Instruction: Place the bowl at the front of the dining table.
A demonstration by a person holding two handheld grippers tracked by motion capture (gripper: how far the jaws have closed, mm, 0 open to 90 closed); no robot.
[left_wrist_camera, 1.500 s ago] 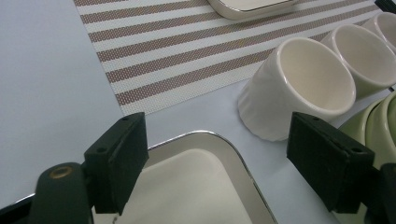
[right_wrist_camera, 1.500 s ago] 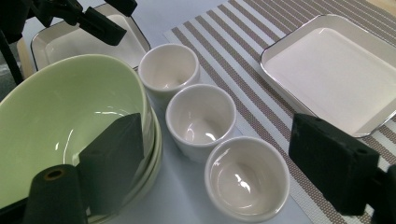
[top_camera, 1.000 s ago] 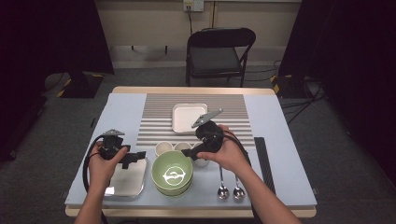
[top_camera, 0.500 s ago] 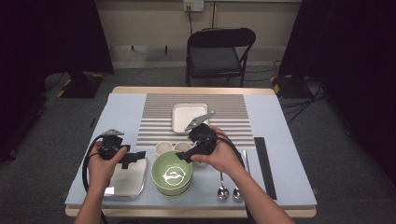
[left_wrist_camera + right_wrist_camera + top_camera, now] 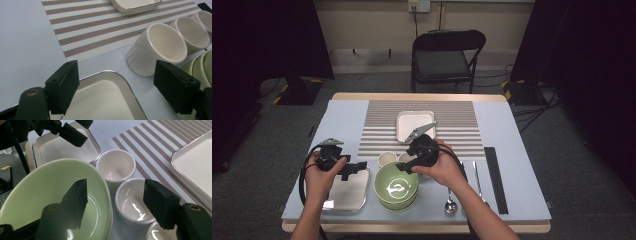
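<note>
Right gripper (image 5: 112,197) at centre of high view, jaws just been closing, part-spread. One jaw inside green bowl (image 5: 45,192), other over small white cup (image 5: 133,202); bowl rim between, pads not yet pressing.

Advice: centre rim between pads, avoid clipping cup, then squeeze.

Left gripper (image 5: 115,87) spread, hovering over metal tray (image 5: 105,100), lower left.

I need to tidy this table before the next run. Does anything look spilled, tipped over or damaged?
Nothing stands out. The small white cups stand upright and empty beside the stacked green bowls, the metal tray and white square plate lie flat, and the spoons lie straight on the table. No spills or cracks show.
</note>
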